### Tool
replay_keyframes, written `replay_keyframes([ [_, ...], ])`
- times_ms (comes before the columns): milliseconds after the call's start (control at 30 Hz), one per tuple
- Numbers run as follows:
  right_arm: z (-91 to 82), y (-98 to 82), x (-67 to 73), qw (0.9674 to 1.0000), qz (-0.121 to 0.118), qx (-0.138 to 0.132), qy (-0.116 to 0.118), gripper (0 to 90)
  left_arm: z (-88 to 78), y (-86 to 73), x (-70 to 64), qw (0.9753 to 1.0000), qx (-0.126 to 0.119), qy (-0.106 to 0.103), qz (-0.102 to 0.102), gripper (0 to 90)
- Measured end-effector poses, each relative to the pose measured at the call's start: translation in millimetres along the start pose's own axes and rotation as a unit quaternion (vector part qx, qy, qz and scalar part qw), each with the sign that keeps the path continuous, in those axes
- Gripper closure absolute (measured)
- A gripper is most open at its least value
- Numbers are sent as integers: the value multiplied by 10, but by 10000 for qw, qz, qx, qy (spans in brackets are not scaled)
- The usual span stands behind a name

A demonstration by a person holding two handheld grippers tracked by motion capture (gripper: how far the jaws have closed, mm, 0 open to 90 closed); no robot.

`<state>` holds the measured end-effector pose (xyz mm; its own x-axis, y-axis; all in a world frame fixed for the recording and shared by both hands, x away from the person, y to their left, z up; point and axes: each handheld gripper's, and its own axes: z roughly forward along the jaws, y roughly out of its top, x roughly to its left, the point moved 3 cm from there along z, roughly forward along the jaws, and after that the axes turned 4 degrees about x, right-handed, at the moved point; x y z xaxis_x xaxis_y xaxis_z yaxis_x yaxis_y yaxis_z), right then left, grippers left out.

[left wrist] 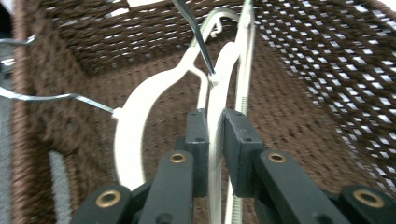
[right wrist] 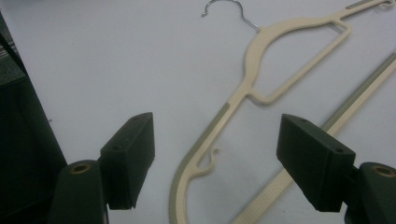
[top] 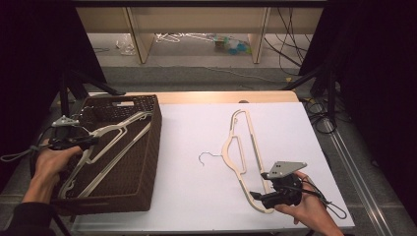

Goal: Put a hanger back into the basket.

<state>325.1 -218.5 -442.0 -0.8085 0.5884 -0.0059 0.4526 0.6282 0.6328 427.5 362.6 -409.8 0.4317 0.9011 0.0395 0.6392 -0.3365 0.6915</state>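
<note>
In the left gripper view, my left gripper [left wrist: 215,140] is shut on the arm of a cream hanger [left wrist: 225,60] inside the brown woven basket [left wrist: 303,93]. A second cream hanger [left wrist: 140,107] lies beside it there. From above, the left gripper [top: 91,142] reaches over the basket [top: 153,142] and its hangers [top: 113,135]. A third cream hanger [top: 241,147] with a metal hook lies on the white table [top: 196,196]. My right gripper [top: 255,196] hovers at its near end. Its jaws stand wide open [right wrist: 215,154] over that hanger [right wrist: 261,60] without touching it.
The basket takes up the table's left side. Black stands and cables run along both sides of the table. Wooden shelving [top: 196,24] with loose items on the floor sits beyond the far edge.
</note>
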Motion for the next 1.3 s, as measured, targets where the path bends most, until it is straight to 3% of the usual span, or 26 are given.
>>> replay_keyframes([
  [100, 16, -1, 1, 10000, 9, -62, -50, 287, 8, -65, 40, 9995, 101, 174, -233, 790],
  [167, 17, -3, 8, 10000, 30, -49, -34, 287, 27, -99, 93, 9995, 102, 224, -208, 784],
  [200, 17, -2, 8, 10000, 27, -53, -36, 287, 36, -122, 98, 9990, 81, 259, -343, 781],
  [233, 17, -3, 8, 10000, 28, -51, -34, 287, 36, -141, 132, 9993, 115, 272, -246, 779],
  [267, 17, -2, 5, 10000, 24, -59, -45, 287, 47, -164, 125, 9986, 81, 292, -442, 777],
  [300, 18, -2, 3, 10000, 20, -61, -51, 286, 51, -184, 136, 9984, 95, 308, -469, 776],
  [367, 21, -4, 1, 10000, 16, -49, -40, 285, 66, -217, 181, 9989, 109, 265, -358, 769],
  [400, 25, -4, -2, 10000, -9, -59, -51, 285, 70, -239, 185, 9984, 135, 304, -463, 767],
  [433, 26, -6, 4, 10000, 19, -43, -47, 285, 76, -246, 217, 9991, 130, 246, -323, 766],
  [467, 25, -6, 7, 10000, 20, -39, -40, 285, 88, -259, 203, 9983, 85, 267, -513, 765],
  [600, 25, -6, 9, 10000, 33, -35, -31, 284, 90, -263, 202, 9980, 190, 376, -462, 746],
  [667, 26, -7, -1, 10000, -4, -54, -53, 283, 76, -272, 173, 9955, 193, 561, -738, 706],
  [700, 26, -7, -5, 10000, -14, -56, -54, 283, 66, -265, 205, 9973, 200, 527, -480, 703],
  [733, 22, -9, 1, 10000, 33, -41, -53, 283, 53, -271, 168, 9950, 179, 616, -763, 688],
  [800, 23, -8, 1, 10000, 30, -42, -51, 283, 20, -258, 141, 9943, 112, 697, -793, 661],
  [867, 26, -9, 1, 10000, 24, -40, -51, 283, -10, -233, 112, 9953, 22, 659, -710, 646],
  [900, 27, -9, 2, 10000, 26, -34, -50, 283, -28, -226, 60, 9939, -7, 689, -863, 633],
  [933, 29, -8, 1, 10000, 5, -44, -48, 283, -50, -211, 42, 9956, -11, 630, -695, 614],
  [1033, 27, -6, 3, 10000, 23, -46, -51, 283, -115, -147, -104, 9963, -176, 533, -648, 548],
  [1167, 28, -8, 1, 10000, 32, -57, -65, 283, -207, -52, -327, 9945, -621, 355, -765, 455],
  [1300, 29, -9, 4, 10000, 41, -53, -63, 282, -314, 17, -592, 9942, -872, 183, -603, 384],
])
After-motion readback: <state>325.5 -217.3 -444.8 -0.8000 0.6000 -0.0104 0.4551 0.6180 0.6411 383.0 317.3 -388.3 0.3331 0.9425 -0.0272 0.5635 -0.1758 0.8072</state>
